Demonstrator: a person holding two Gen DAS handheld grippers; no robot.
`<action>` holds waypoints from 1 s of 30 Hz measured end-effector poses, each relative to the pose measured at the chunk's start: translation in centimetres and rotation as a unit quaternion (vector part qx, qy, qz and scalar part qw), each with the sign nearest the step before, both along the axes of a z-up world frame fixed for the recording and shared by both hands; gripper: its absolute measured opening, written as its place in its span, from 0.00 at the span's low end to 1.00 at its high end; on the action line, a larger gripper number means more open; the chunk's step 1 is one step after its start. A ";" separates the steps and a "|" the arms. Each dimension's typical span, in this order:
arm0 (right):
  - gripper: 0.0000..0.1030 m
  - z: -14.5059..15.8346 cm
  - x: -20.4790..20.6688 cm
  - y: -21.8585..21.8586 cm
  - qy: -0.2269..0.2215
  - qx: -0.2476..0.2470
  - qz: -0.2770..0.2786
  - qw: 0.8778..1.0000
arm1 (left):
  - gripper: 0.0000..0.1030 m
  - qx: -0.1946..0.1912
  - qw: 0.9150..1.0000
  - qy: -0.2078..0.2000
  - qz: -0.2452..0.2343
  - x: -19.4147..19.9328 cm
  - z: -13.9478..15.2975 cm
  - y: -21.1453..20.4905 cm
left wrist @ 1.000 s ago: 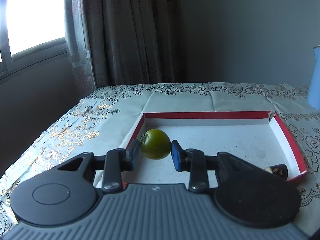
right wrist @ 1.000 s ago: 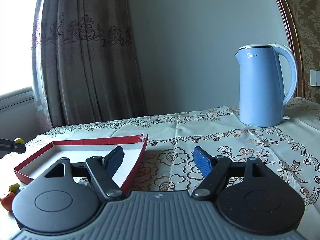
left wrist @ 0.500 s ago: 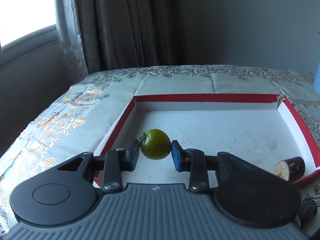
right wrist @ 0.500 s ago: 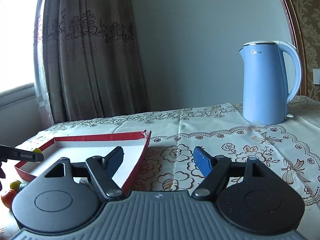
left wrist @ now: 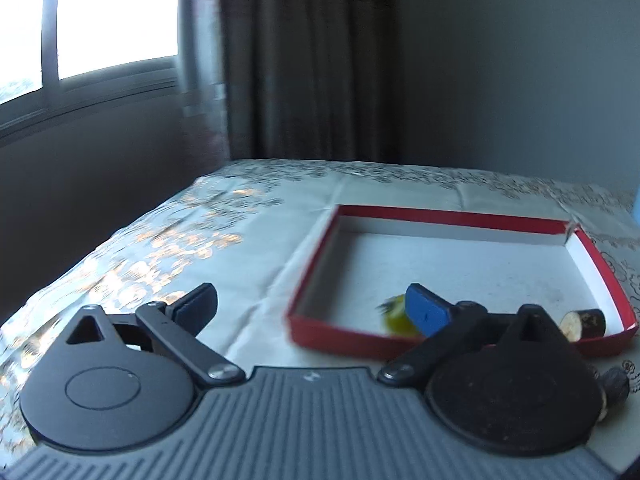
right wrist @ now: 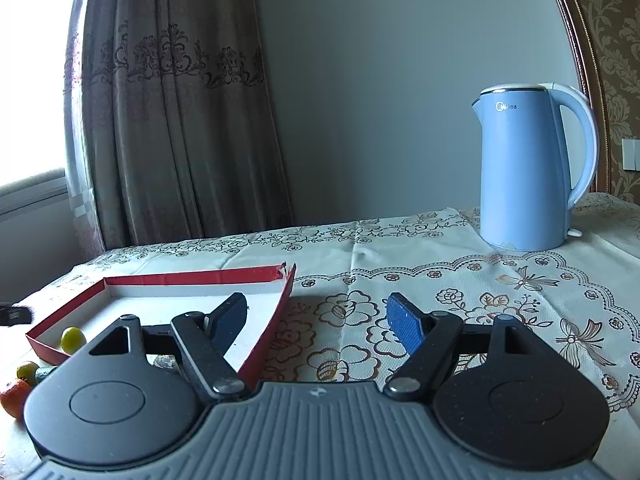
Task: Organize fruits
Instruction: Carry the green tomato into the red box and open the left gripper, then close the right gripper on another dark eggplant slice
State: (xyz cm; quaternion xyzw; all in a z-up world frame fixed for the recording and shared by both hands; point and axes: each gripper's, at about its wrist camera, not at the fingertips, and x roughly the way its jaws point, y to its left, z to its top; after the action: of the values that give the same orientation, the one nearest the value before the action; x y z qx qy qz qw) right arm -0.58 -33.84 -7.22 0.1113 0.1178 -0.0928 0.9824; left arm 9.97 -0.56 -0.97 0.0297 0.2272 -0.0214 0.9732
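A shallow red box with a white inside lies on the flowered tablecloth; it also shows in the right wrist view. A green fruit lies in the box near its front wall, half hidden behind my left gripper's right finger; it shows too in the right wrist view. My left gripper is open and empty, to the left of the fruit. A cut dark banana piece lies in the box's right corner. My right gripper is open and empty over the box's right edge.
A blue kettle stands at the back right. Outside the box's front left corner lie a green fruit and an orange fruit. A dark piece lies on the cloth by the left gripper's right side. Curtains and a window are behind.
My left gripper has opened and let go of the green fruit, which now lies in the box. The left gripper has pulled back and swung left. The right gripper has hardly moved.
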 end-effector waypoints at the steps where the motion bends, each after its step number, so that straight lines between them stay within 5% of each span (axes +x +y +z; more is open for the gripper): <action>1: 0.75 0.0 0.0 -0.1 0.001 0.002 0.003 1.000 | 0.99 -0.002 1.000 0.002 0.004 -0.7 -0.3 1.0; 11: 0.75 0.5 -1.5 2.5 0.024 0.018 0.107 0.994 | 1.00 0.005 0.996 0.028 0.082 -2.5 -3.6 7.3; 19: 0.75 -0.3 -2.2 8.7 0.090 -0.089 0.137 0.983 | 1.00 -0.005 0.997 0.033 0.075 -2.6 -3.8 7.7; 25: 0.75 -0.7 -1.2 11.0 0.118 -0.119 0.150 0.974 | 1.00 -0.070 0.993 0.047 0.085 -2.3 -4.0 9.9; 30: 0.72 -1.2 -0.2 11.1 0.144 -0.124 0.144 0.971 | 1.00 -0.074 0.993 0.046 0.082 -2.4 -4.0 9.9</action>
State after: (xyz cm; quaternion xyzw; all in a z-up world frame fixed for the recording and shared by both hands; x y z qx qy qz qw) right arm -0.83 -22.71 -8.45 -0.0437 0.2608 0.0203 0.9642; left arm 7.59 9.29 -4.97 -0.0623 0.2707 0.0403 0.9598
